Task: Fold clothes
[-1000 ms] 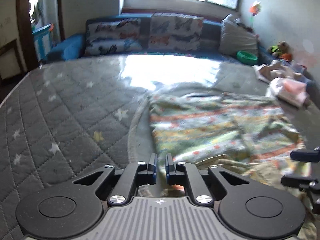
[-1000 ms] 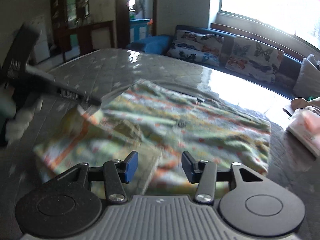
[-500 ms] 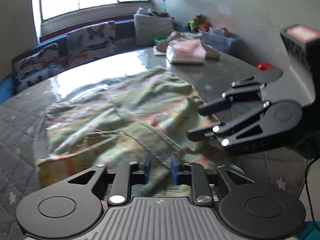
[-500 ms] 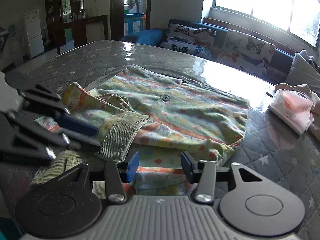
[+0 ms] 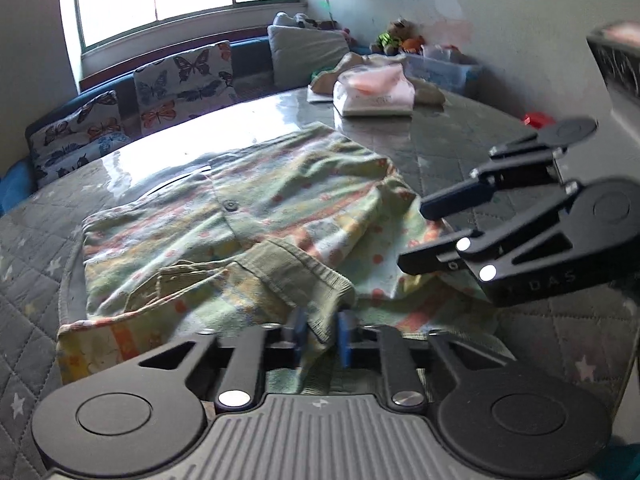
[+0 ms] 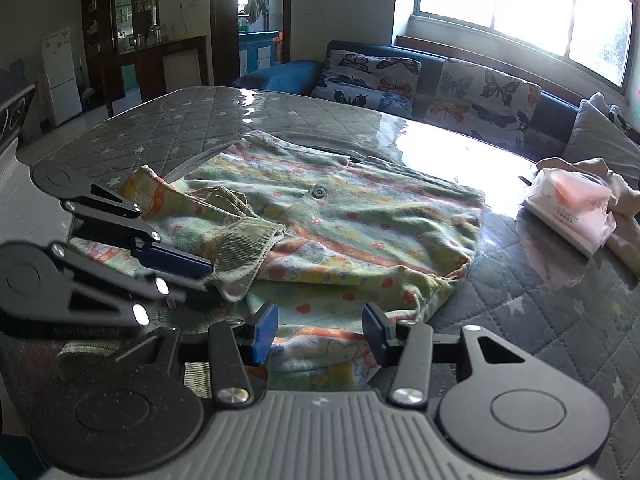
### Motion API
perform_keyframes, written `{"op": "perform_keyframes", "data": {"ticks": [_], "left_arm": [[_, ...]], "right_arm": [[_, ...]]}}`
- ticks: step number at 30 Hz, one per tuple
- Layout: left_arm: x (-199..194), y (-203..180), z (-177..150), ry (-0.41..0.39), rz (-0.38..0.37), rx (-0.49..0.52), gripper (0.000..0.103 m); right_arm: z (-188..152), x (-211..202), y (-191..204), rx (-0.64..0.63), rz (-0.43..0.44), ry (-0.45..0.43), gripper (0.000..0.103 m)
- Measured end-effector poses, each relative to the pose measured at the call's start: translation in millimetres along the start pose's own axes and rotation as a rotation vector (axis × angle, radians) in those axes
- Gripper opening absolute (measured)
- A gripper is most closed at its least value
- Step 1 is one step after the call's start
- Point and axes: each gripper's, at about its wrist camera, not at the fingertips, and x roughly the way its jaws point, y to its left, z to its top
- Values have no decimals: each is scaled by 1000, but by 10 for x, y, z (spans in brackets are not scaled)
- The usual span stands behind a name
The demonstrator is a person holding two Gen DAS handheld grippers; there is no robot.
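A green, yellow and orange printed child's top (image 5: 260, 216) (image 6: 360, 216) lies partly folded on the quilted table. One sleeve is laid across it, ending in a ribbed olive cuff (image 5: 304, 276) (image 6: 244, 252). My left gripper (image 5: 322, 332) (image 6: 206, 278) is at the near left edge, its jaws closing with that cuff pinched between the blue pads. My right gripper (image 6: 319, 332) (image 5: 412, 236) hovers open just over the top's near hem. Cloth shows under the gap, and the pads do not press it.
The grey star-quilted table cover (image 6: 180, 128) spreads around the top. A pink and white wipes packet (image 5: 374, 94) (image 6: 568, 212) and a beige cloth heap (image 5: 428, 90) sit at the far right. A sofa with butterfly cushions (image 5: 180, 76) runs behind, under the window.
My left gripper swung round from facing the sofa to looking across the top. It opened a little, then closed on the cuff. The sleeve now lies folded over the body.
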Motion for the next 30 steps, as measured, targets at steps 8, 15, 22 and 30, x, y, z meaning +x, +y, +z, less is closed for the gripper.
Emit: {"op": "perform_keyframes", "data": {"ticks": [8, 15, 22, 30], "left_arm": [[-567, 575, -27, -152, 26, -246, 9], [-1162, 1253, -303, -251, 210, -457, 9], [-1546, 1784, -753, -272, 415, -614, 9], [-1488, 2012, -1180, -182, 509, -720, 9]], "right_arm": [[65, 0, 45, -26, -10, -9, 47], [180, 93, 316, -100, 46, -15, 47], [264, 248, 737, -196, 123, -16, 46], [358, 469, 1186, -302, 171, -26, 46]]}}
